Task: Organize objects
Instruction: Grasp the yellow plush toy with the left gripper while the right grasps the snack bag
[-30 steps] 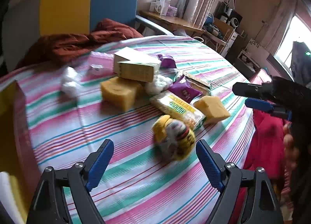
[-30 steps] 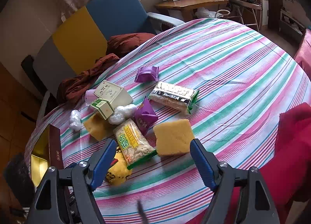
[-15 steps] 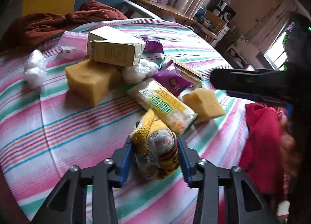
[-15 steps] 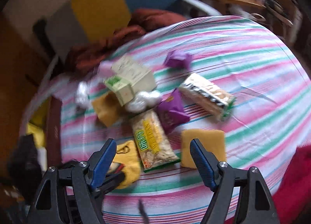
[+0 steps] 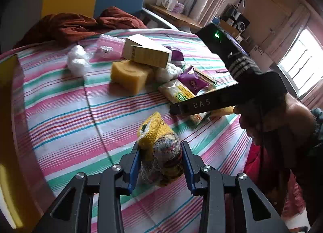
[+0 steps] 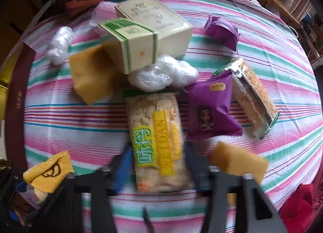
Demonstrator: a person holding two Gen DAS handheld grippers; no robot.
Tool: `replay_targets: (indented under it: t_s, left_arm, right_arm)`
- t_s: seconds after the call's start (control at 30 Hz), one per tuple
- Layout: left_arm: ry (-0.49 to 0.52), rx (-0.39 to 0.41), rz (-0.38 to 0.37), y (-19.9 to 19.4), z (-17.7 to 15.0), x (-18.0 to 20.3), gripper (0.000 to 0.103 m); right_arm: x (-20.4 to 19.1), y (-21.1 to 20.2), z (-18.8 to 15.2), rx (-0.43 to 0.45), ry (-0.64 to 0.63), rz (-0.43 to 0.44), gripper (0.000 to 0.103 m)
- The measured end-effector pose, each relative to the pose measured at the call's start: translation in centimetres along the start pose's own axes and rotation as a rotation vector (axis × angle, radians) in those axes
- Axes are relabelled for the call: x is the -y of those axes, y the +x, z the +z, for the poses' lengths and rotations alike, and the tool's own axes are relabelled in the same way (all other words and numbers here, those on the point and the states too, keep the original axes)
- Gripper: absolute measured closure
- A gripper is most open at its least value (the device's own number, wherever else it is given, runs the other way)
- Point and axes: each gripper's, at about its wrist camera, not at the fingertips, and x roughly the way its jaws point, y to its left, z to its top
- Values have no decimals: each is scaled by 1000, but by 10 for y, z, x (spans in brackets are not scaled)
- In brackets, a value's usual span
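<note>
Landmark taken: yellow snack packet (image 6: 159, 142), lying lengthwise near the front edge of the striped worktop (image 6: 60, 115).

Far left of the packet, at the worktop's edge: dark red box (image 6: 19, 99) with yellow interior, likely the receiving container, though not confirmed. Left of the packet: left gripper (image 5: 160, 162), clenched on the yellow netted bundle (image 5: 159, 150), blue pads pressed against both sides. Bundle held near the worktop; contact with the cloth below not determinable. Behind and left of the packet: yellow sponge (image 6: 90, 75), crumpled white plastic (image 6: 59, 45), pink pouch (image 5: 110, 46), and two cream cartons (image 6: 141, 37) stacked partly on the sponge.

At the packet itself: right gripper (image 6: 159, 164) straddling its near end, one finger on each side. Frame blurred; whether the pads touch the wrapper cannot be told. Just behind the packet: second wad of white plastic (image 6: 163, 73). Right of the packet: purple sachet (image 6: 211, 109), silver-green snack bar (image 6: 254, 95), second purple sachet (image 6: 221, 31) farther back, small sponge (image 6: 238, 159) just beside the right gripper.

Step in hand, as judged: first pick-ups of the sort, left grasp made, right grasp being set up.

Next move calls for: firm closure across the packet's width before lifting, slippery film likely to slide; bundle carried leftward clear of the right gripper.
</note>
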Motion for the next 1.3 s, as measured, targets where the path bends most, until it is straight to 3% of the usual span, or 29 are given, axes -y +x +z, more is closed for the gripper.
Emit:
replay_targets:
  t_s: [0.23,0.4,0.6,0.87,1.13,1.2,1.27,1.3]
  left_arm:
    - [-6,38,25,-24,-10,-3,65]
    - [-29,88,42,-51,-14,-14,65]
    - [-91,181,108,-101,-20,-44,65]
    - [-234,287,290,-167,-35,-125,65]
    - [-343,305,494,-198,-39,-211,62]
    - [-364,309,526,-202,-41,-224,59]
    - [-396,324,548,-208,-46,-235,51]
    - [-416,336,552,-213,-49,-239,43]
  right_arm:
    - [-22,-35,-23,87,-9,28,56]
    - [-45,-63,-40,168,-48,107,56]
    - [-104,-92,-38,249,-132,208,56]
    - [-202,-89,-9,256,-239,336,56]
    - [-301,-72,42,229,-285,409,56]
    - [-318,-71,58,242,-268,454,52]
    - [-330,-71,70,242,-240,493,35]
    - [-334,-73,73,250,-232,491,33]
